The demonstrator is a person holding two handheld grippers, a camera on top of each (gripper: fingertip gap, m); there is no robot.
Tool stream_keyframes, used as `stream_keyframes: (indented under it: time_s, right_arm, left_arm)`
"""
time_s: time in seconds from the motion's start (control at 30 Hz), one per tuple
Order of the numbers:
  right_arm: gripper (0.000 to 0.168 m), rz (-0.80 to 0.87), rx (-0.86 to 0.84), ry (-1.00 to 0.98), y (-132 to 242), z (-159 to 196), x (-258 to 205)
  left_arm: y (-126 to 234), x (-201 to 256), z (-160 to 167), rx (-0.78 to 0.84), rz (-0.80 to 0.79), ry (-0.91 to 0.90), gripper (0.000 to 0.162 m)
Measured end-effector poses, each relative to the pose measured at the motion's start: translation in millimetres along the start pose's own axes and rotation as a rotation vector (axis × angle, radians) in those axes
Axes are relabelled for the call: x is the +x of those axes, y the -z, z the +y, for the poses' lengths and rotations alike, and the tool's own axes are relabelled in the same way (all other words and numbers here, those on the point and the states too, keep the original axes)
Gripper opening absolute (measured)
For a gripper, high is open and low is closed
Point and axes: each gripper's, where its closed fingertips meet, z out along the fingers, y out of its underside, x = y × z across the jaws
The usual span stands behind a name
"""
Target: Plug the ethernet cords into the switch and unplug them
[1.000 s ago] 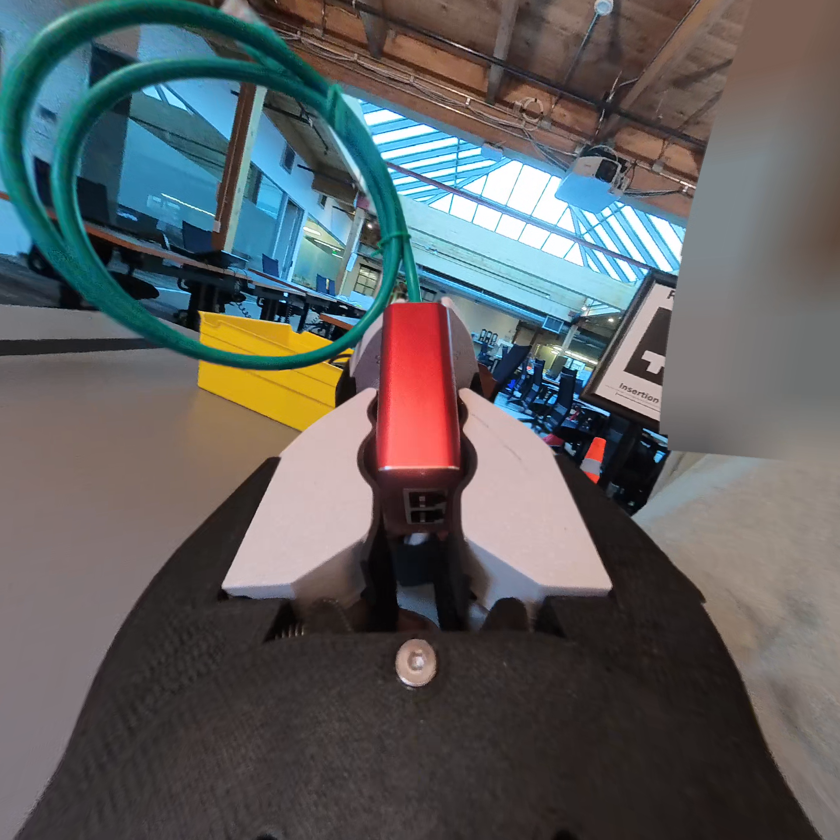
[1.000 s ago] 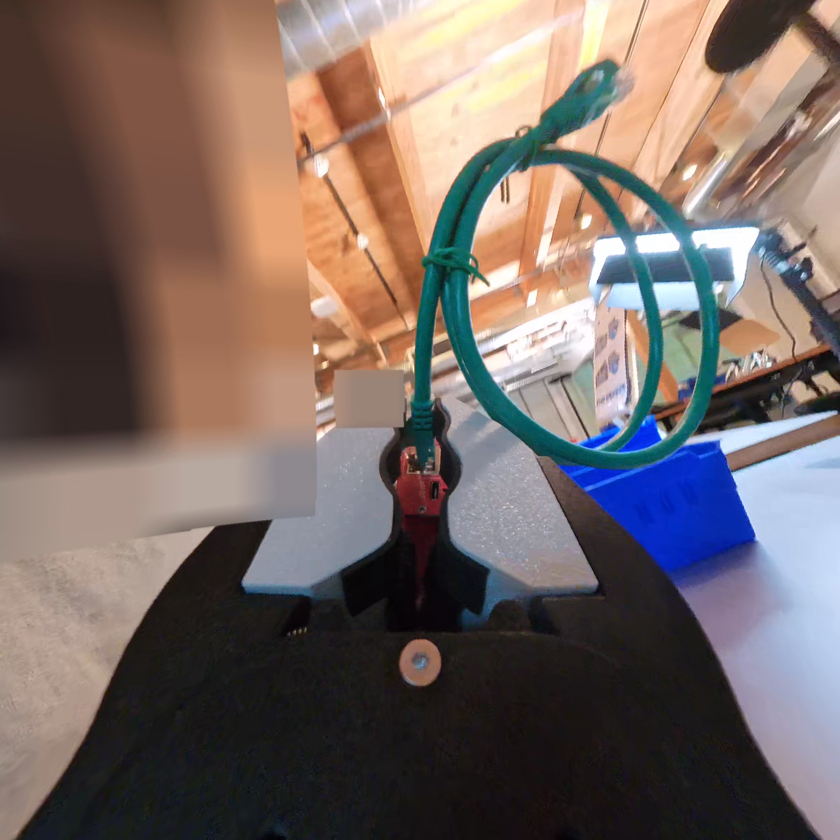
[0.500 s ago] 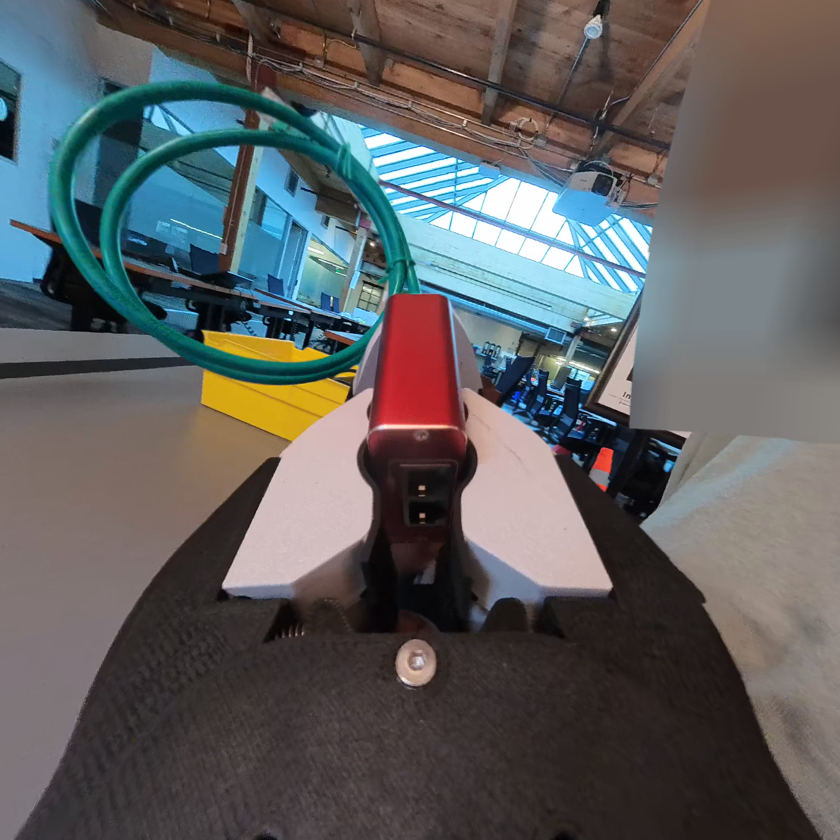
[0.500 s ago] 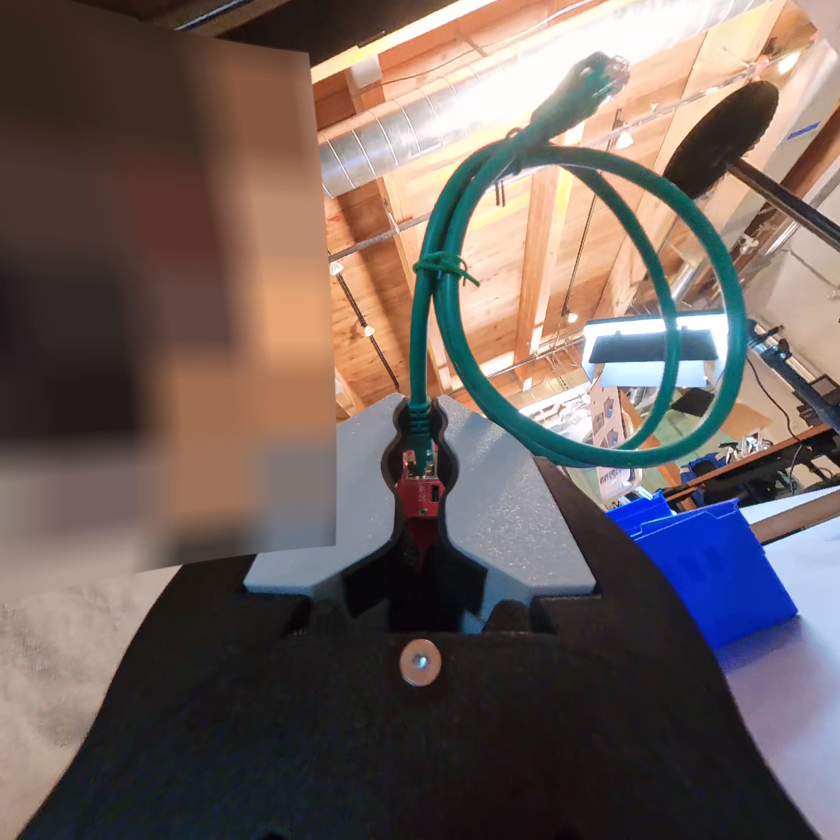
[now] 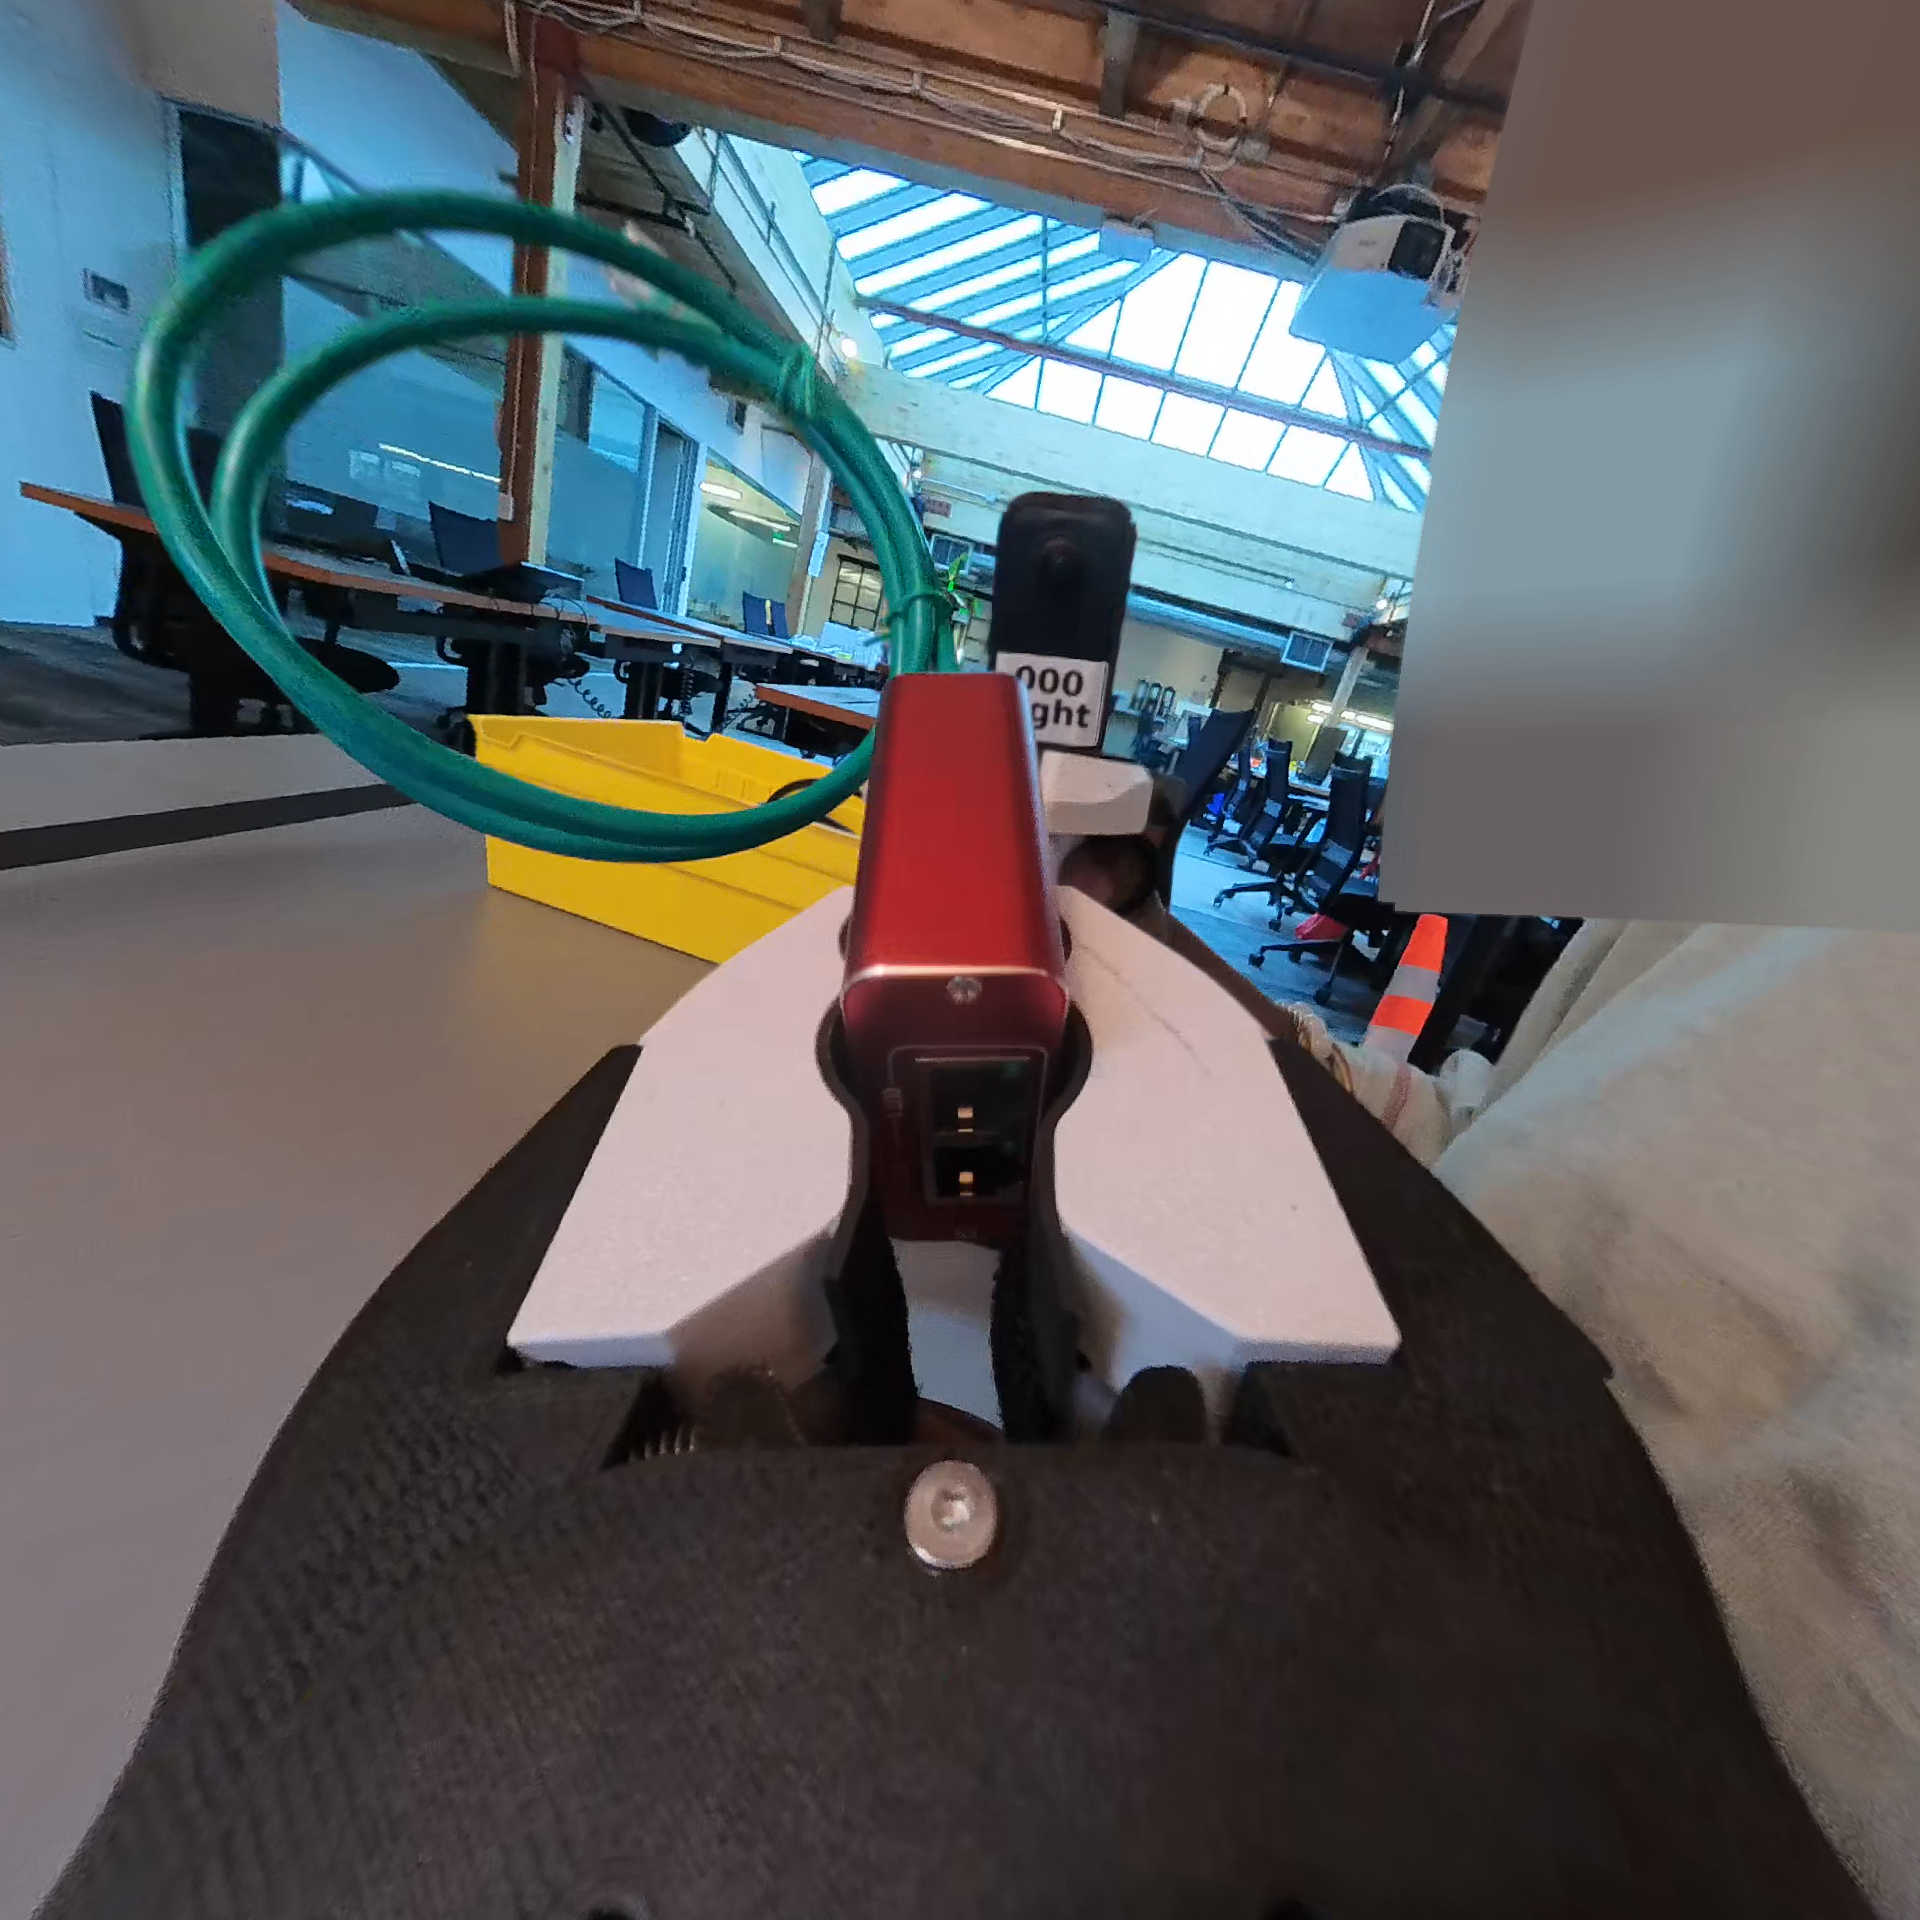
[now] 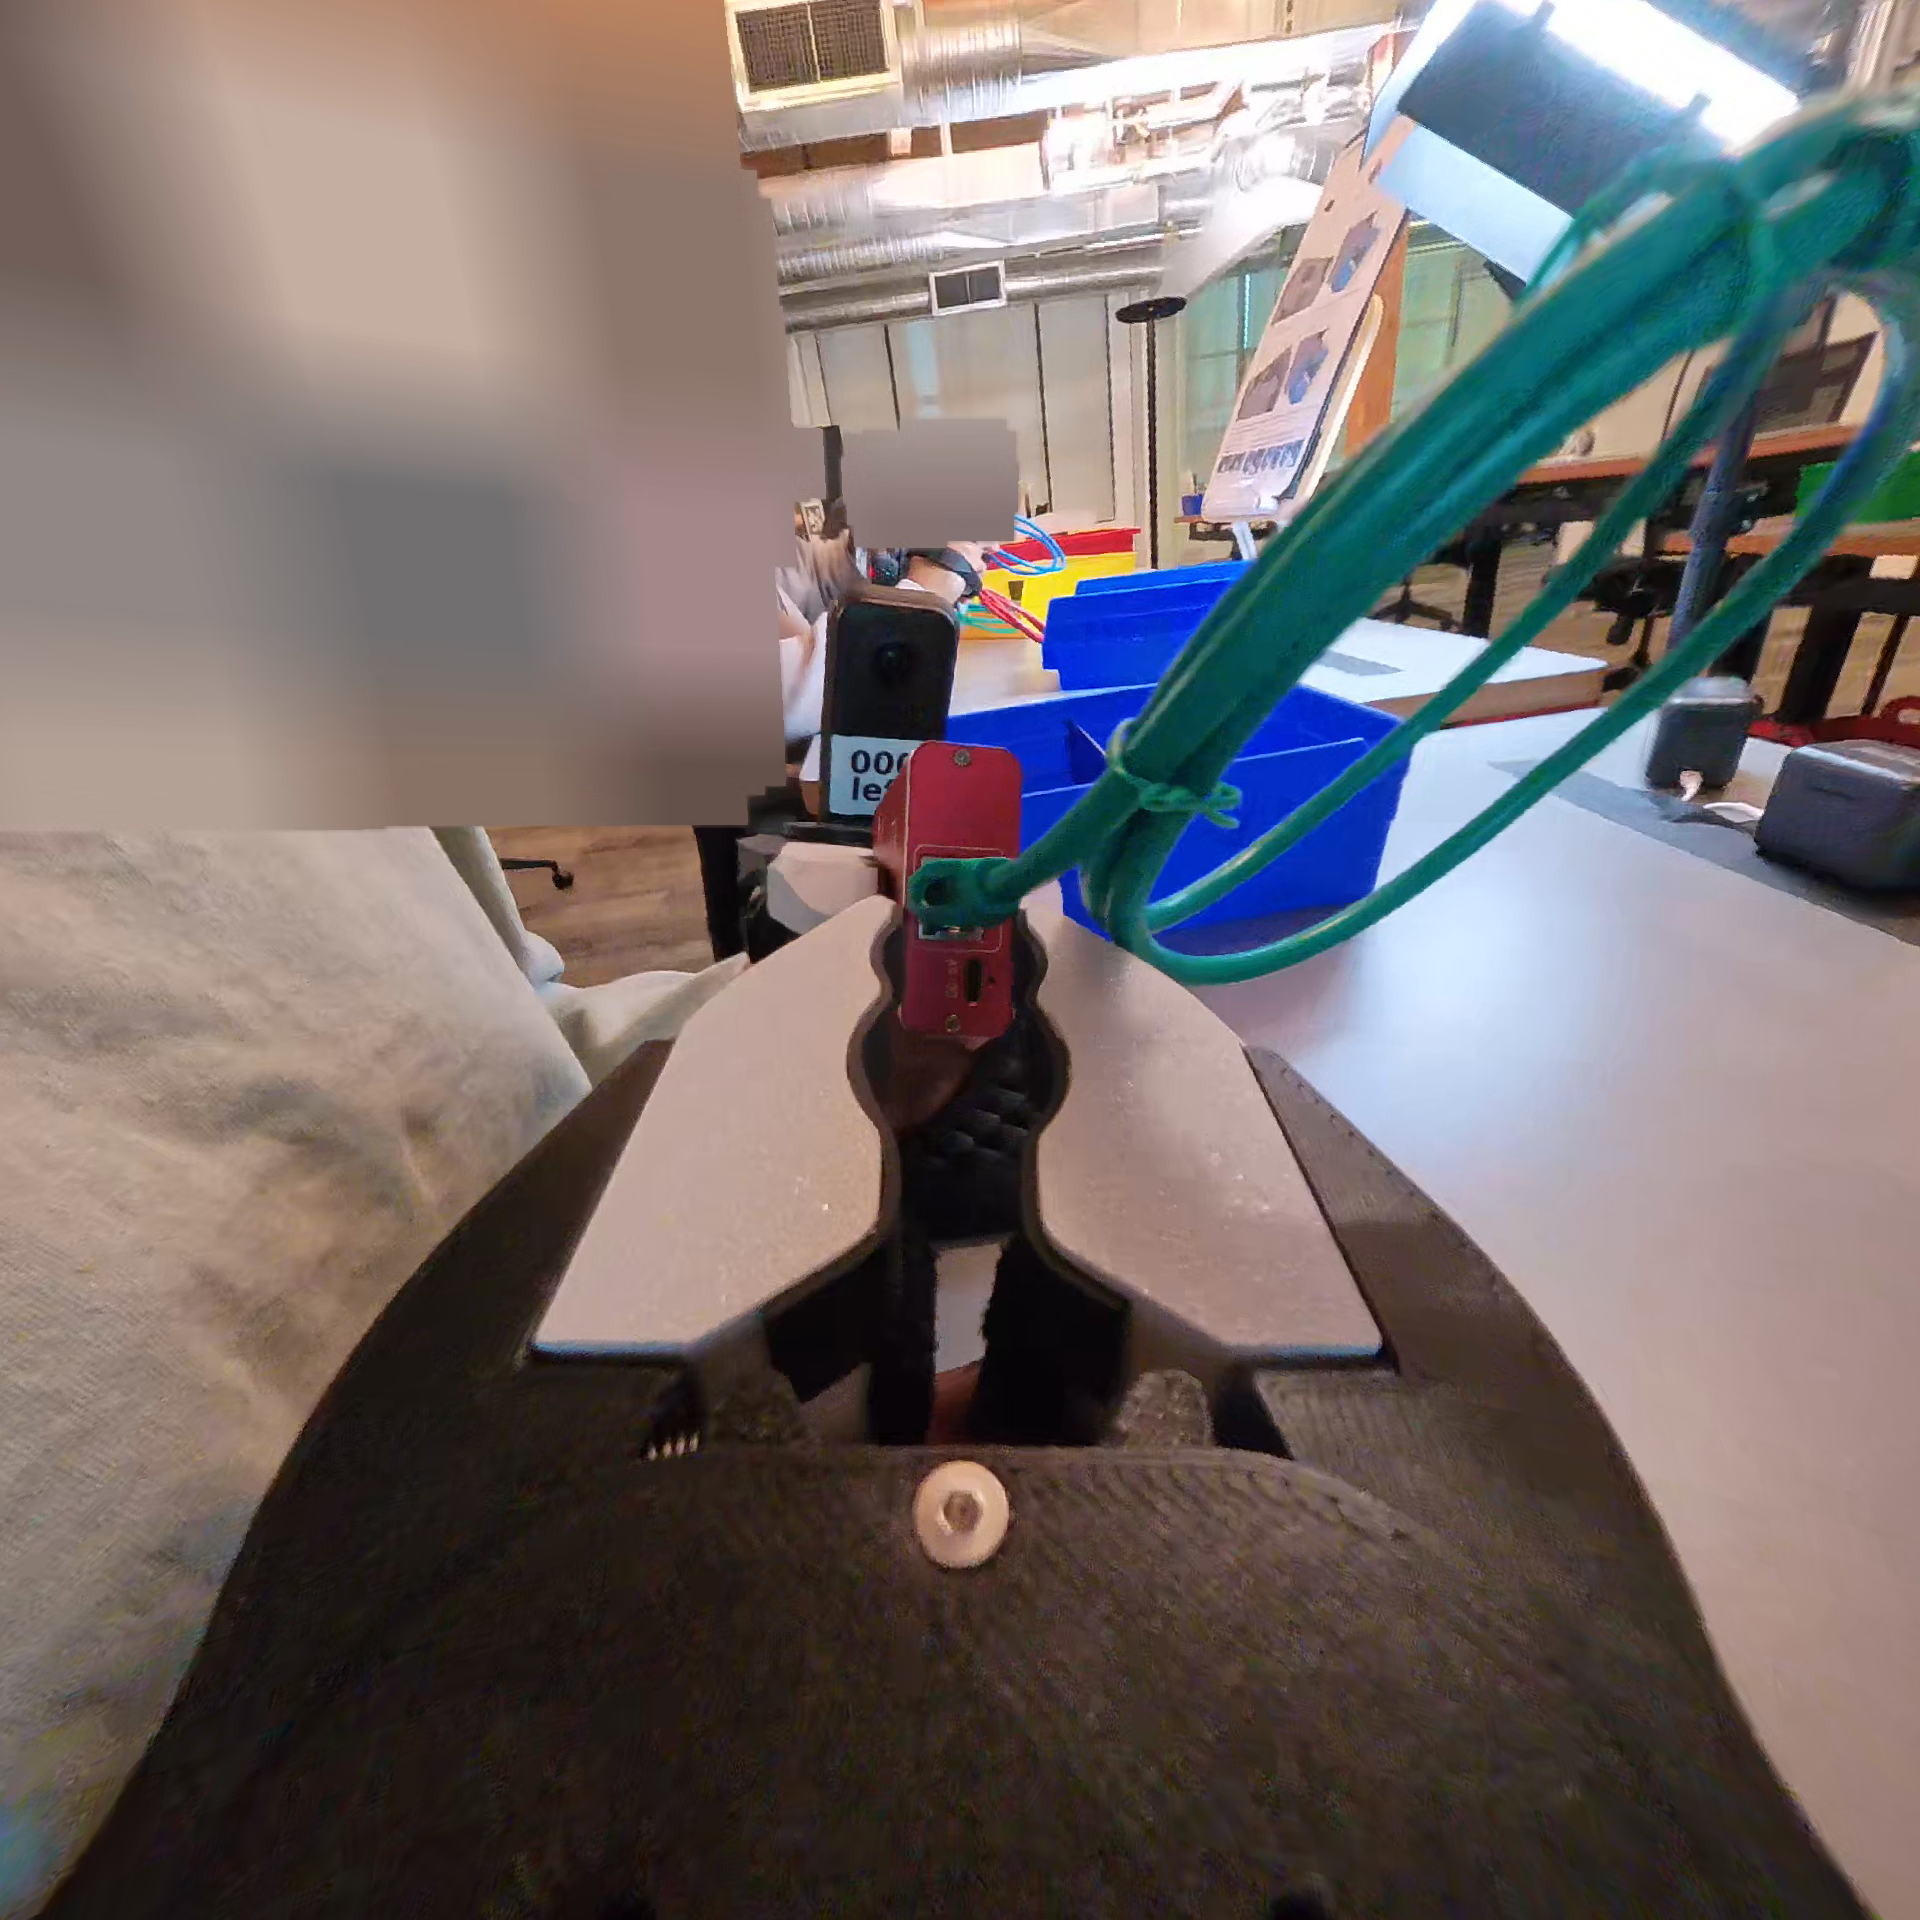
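A small red switch [image 5: 951, 852] lies lengthwise in my left gripper [image 5: 956, 914], which is shut on it, with two empty ports facing the camera. A coiled green ethernet cord [image 5: 623, 836] is plugged into its far end and loops up to the left. In the right wrist view the switch [image 6: 956, 831] shows its cord end at the tips of my right gripper [image 6: 956, 914]. The fingers stand close on either side of it. The green plug [image 6: 940, 894] sits in the port, and the cord [image 6: 1455, 488] runs up to the right. Each gripper's black camera shows behind the switch in the other's view.
A yellow bin [image 5: 644, 883] stands on the grey table [image 5: 260, 1039] beyond the left gripper. A blue bin [image 6: 1247, 831] stands beyond the right gripper, with dark grey boxes [image 6: 1839, 821] at the far right. A person's pale sleeve [image 6: 208, 1143] fills the space between the grippers. Left and right tips are no more than a few centimetres apart.
The right wrist view has swung down from the ceiling to level. The switch now sits farther out at the right fingertips, and the cord coil has swung right. The left gripper's hold is unchanged.
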Motion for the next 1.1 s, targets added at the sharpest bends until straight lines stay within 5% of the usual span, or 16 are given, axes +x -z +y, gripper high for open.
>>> stream_keyframes:
  time_s: [0.8,1.1]
  right_arm:
    - [0.019,0.034,-0.118,0.108,4,14,6]
    - [0.017,0.170,0.100,0.180,5,8,4]
  left_arm:
    - [-6,-5,26,-0.160,-0.063,-0.114,0.028]
    - [-9,-2,25,-0.147,-0.064,-0.137,0.029]
